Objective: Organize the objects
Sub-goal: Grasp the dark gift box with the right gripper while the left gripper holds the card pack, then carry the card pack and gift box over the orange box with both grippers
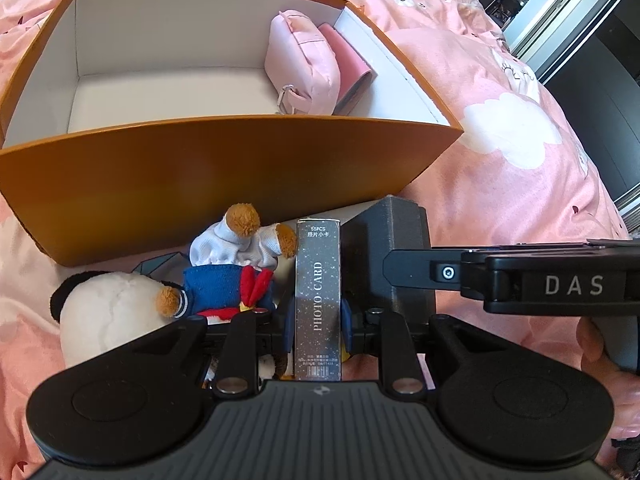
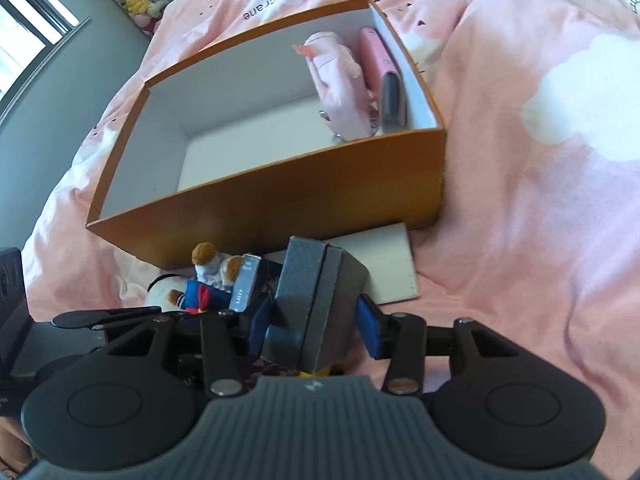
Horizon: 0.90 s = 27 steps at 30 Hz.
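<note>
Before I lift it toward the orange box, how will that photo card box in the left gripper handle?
The photo card box looks like stiff, straight-edged cardboard, so it should keep its shape between the left gripper pads. It is narrow and its surface glossy, so it may slip or pivot if swung fast. Set upright in the orange box, it would probably tip.

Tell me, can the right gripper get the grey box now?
Probably yes. The grey box already sits between the right gripper's open fingers, with nothing blocking it; the blue pad stands just clear of its side.
</note>
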Motion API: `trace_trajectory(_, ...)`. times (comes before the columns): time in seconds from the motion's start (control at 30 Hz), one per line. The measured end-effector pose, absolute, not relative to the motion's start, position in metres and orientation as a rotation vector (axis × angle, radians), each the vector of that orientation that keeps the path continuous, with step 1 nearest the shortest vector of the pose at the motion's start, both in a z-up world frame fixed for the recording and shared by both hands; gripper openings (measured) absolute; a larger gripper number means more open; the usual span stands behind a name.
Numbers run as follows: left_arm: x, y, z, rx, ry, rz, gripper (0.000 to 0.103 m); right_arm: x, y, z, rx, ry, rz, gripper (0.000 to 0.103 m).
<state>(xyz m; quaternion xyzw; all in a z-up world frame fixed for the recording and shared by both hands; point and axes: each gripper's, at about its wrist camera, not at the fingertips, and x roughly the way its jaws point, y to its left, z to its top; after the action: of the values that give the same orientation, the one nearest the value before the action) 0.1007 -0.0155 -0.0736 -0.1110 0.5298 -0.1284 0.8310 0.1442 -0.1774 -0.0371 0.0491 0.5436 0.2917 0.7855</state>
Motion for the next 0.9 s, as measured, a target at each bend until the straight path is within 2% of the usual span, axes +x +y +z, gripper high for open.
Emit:
trace_trajectory(0.33,0.102,-0.033,-0.074,-0.17,1.102,-0.292,0.025,0.149,-0.165,-0.043,0.062,1.217,0.577,0.05)
trace_trajectory(0.5,0.1,-0.028,-0.072,-0.186,1.101,-0.276,0.025,0.148,-0.176,-0.044,0.078,1.211,0.56,0.041)
trace_trajectory(0.6,0.097,-0.024,-0.062,-0.195,1.076,-0.271,0.025,0.142,-0.179,-0.034,0.04,1.167,0.573,0.038)
trace_trajectory(0.9,0.088,-0.01,0.002,-0.265,0.896,-0.271,0.025,0.13,-0.189,0.034,-0.039,0.923,0.639,0.037)
